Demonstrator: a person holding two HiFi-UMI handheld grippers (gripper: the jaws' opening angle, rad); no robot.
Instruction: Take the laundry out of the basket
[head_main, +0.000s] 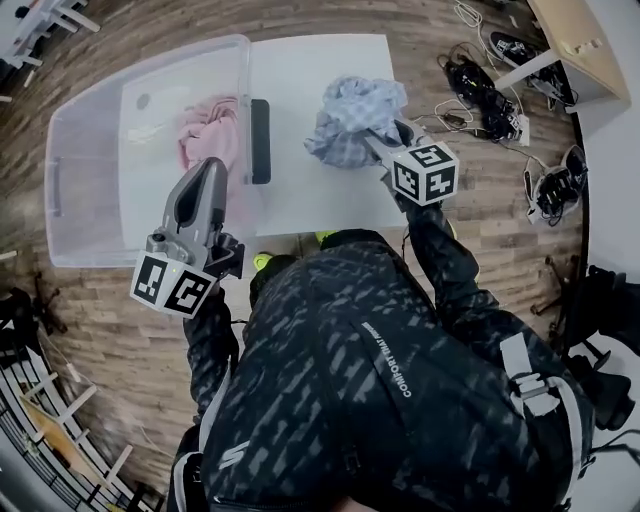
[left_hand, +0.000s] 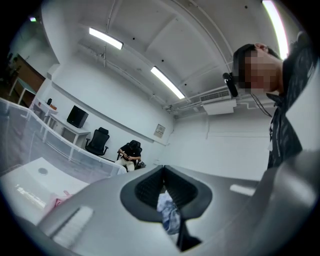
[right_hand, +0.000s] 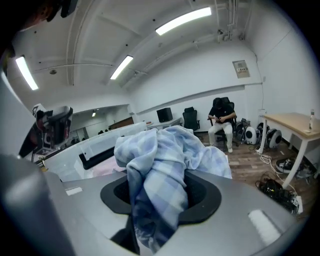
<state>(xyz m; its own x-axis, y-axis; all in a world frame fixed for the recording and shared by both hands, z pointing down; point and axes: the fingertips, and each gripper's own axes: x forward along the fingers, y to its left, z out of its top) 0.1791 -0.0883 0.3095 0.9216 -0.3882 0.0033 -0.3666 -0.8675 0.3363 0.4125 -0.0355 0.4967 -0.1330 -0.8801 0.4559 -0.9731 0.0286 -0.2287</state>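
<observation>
Head view: the right tool (head_main: 380, 140) pinches the blue cloth (head_main: 352, 108) over the table (head_main: 300, 195), beside the basket (head_main: 62, 185). I'd set it down fully before releasing. The left tool (head_main: 214, 168), pressed together and empty, hangs over the basket.

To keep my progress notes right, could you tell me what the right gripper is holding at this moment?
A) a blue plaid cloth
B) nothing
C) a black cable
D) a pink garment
A: the right gripper is shut on the blue plaid cloth, which bunches up out of its jaws in the right gripper view.
</observation>
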